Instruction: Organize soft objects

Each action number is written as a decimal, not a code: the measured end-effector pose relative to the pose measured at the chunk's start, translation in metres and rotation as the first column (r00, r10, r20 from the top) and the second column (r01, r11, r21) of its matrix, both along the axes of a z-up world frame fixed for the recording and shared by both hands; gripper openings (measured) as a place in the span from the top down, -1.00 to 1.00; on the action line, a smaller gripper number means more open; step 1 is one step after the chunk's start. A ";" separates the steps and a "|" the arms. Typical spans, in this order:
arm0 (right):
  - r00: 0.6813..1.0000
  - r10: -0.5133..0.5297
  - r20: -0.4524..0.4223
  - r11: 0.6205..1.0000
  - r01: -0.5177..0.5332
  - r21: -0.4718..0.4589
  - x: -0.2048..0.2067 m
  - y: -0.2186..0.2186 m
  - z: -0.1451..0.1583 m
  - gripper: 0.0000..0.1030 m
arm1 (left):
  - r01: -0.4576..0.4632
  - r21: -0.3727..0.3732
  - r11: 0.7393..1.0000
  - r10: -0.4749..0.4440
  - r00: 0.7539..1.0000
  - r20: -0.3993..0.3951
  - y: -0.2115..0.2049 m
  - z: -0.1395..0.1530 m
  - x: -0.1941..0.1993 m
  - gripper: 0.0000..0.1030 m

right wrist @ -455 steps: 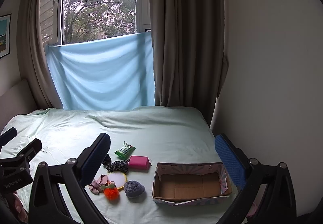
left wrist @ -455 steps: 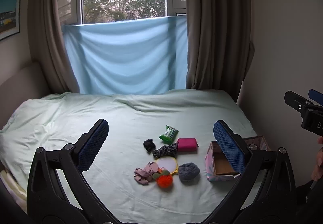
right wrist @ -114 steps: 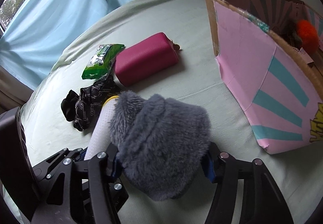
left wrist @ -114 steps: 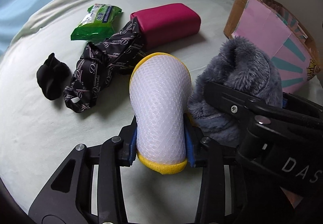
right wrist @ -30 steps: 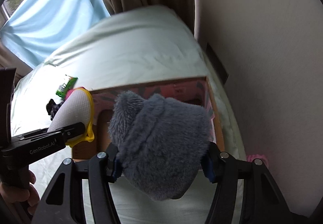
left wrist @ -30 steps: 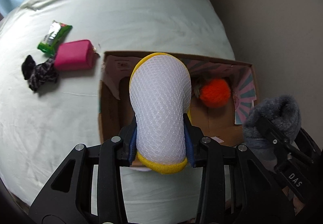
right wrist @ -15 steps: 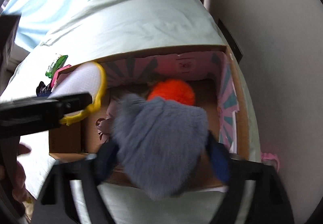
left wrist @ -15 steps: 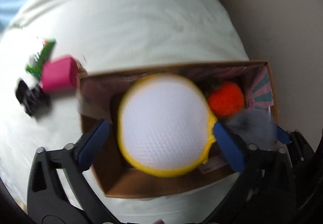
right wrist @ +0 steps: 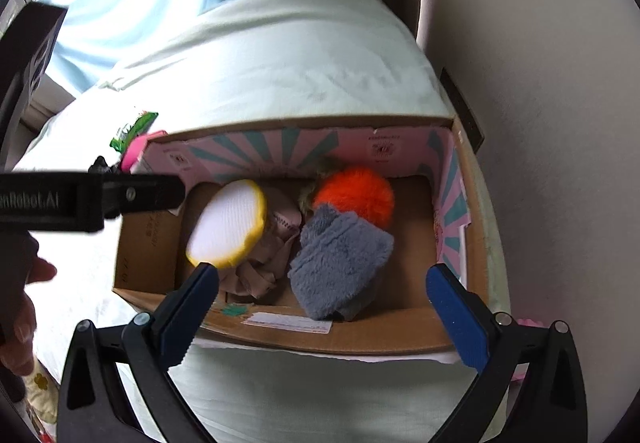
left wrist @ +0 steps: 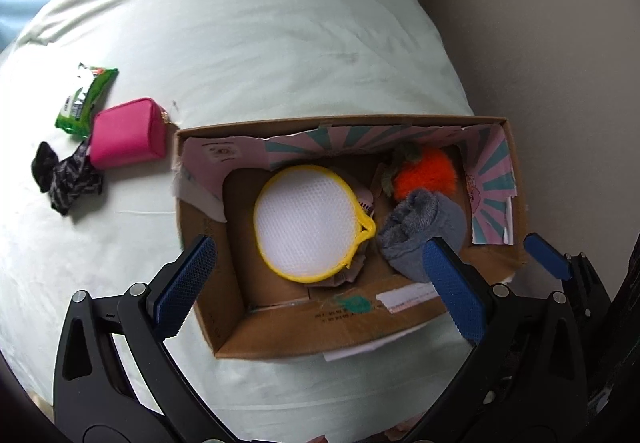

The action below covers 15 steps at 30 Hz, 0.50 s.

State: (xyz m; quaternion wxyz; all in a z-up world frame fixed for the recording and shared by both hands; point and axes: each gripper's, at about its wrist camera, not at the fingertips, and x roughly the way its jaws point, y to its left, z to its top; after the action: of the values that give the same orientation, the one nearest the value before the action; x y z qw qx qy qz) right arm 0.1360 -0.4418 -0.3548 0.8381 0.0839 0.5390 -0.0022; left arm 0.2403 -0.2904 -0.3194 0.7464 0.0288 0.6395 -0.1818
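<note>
The left gripper (left wrist: 320,287) is seen with its blue-padded jaws spread wide and nothing gripped; they have just been opening, and the round white mesh pouch with a yellow rim (left wrist: 307,221) now lies free below them in the open cardboard box with pink-and-teal printed inner walls (left wrist: 280,339). The right gripper (right wrist: 322,313) is likewise spread wide after just opening, with nothing clamped; the fluffy grey fabric piece (right wrist: 340,263) lies loose in the box beneath it. A beige crumpled cloth (right wrist: 260,267) is largely covered by the pouch, and a fuzzy orange pom-pom (right wrist: 354,195) is partly hidden behind the grey piece. Part of a hand (right wrist: 24,307) is cut off at the left edge of the right wrist view. Beyond the box, on the pale green bedsheet (left wrist: 260,43), a magenta zip pouch (left wrist: 128,139), a dark patterned fabric bundle (left wrist: 68,179) and a green wrapped packet (left wrist: 86,99) are left; the packet's print cannot be read.
</note>
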 end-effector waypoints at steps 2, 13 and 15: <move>1.000 -0.006 0.013 1.000 0.006 0.003 -0.001 -0.001 0.010 -1.00 | -0.005 -0.010 1.000 0.006 1.000 0.019 0.003 0.010 -0.004 -0.99; 0.995 0.016 0.095 1.000 -0.016 -0.007 -0.031 0.015 0.096 -1.00 | -0.038 -0.054 0.998 0.049 0.975 0.216 0.051 0.109 -0.054 -0.99; 0.992 0.019 0.126 1.000 -0.016 -0.021 -0.041 0.023 0.117 -1.00 | -0.051 -0.069 0.996 0.066 0.965 0.252 0.067 0.131 -0.067 -0.99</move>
State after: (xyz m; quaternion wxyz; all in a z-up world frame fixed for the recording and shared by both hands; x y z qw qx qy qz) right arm 0.0954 -0.4184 -0.2380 0.8713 0.0710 0.4856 0.0053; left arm 0.1731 -0.2236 -0.1881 0.8279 0.0099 0.5331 -0.1742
